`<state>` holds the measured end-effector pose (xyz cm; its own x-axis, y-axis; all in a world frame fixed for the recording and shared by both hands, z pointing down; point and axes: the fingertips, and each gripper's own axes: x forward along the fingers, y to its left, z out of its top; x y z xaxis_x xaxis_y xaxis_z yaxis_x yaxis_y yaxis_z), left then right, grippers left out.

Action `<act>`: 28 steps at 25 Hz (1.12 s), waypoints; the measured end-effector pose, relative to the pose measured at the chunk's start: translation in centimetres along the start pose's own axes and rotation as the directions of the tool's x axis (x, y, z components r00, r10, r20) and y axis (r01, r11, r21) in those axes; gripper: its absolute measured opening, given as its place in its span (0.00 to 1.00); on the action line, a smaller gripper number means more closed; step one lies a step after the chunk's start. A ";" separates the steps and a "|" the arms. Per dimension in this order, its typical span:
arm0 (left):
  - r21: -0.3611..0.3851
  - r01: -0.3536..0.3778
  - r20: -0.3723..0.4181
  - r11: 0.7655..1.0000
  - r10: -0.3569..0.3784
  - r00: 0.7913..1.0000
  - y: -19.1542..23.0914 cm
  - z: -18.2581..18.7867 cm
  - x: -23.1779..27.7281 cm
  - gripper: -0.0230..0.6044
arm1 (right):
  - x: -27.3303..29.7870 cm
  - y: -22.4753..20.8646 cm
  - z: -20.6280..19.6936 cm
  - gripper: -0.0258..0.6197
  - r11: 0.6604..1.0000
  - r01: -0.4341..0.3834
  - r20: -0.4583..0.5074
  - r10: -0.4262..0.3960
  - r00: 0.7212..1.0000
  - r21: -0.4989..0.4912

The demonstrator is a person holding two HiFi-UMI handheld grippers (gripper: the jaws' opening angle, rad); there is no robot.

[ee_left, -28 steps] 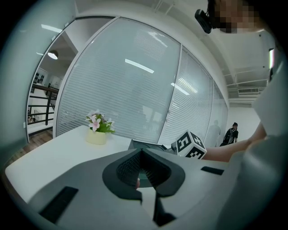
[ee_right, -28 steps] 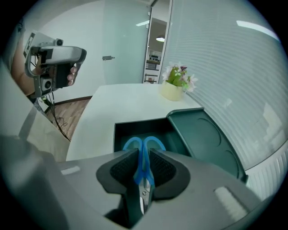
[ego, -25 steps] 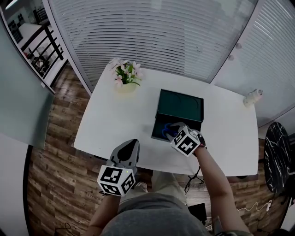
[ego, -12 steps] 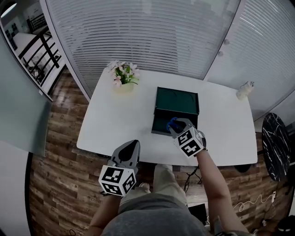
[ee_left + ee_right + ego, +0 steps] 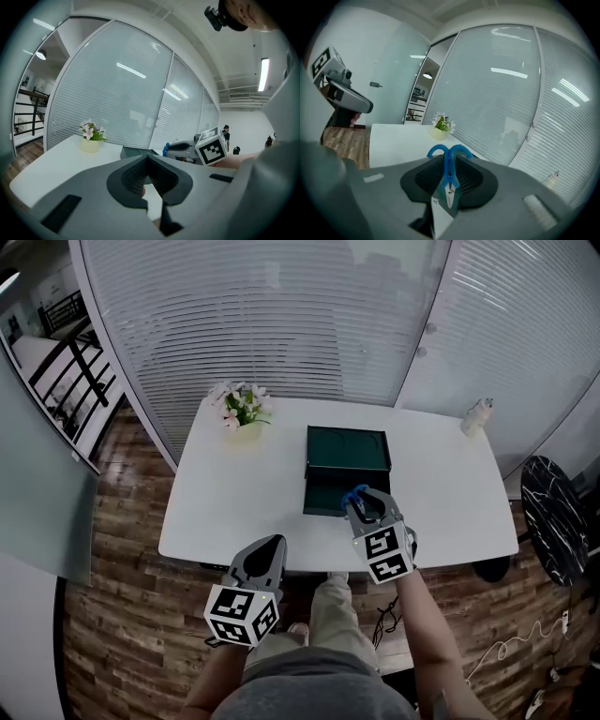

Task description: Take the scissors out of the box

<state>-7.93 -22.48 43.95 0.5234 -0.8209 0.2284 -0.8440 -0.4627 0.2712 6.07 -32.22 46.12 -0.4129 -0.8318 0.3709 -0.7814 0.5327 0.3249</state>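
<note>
Two jaws of your right hand-held gripper clamp the blue-handled steel scissors over the front edge of the open dark green rectangular box; your left hand-held gripper is closed and empty.

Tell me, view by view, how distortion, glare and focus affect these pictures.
Head view: fisheye bows the blinds and the edges of the white table; light even. Left gripper view: dark vignetted corners, ceiling lights reflected as streaks on the glass wall, close jaws soft. Right gripper view: same vignette and streaks; the blue scissors look sharp.
</note>
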 end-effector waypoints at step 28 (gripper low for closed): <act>0.041 0.123 0.021 0.992 -0.124 0.992 -3.8 0.1 -0.7 0.05 | -14.1 4.6 2.1 0.18 0.930 0.174 0.152 -0.233 0.960 0.324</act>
<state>-5.12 -20.22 42.64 0.6216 -0.7639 0.1733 -0.7771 -0.5736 0.2589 7.29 -18.34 40.60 -0.2859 -0.9468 0.1480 -0.9501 0.3001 0.0850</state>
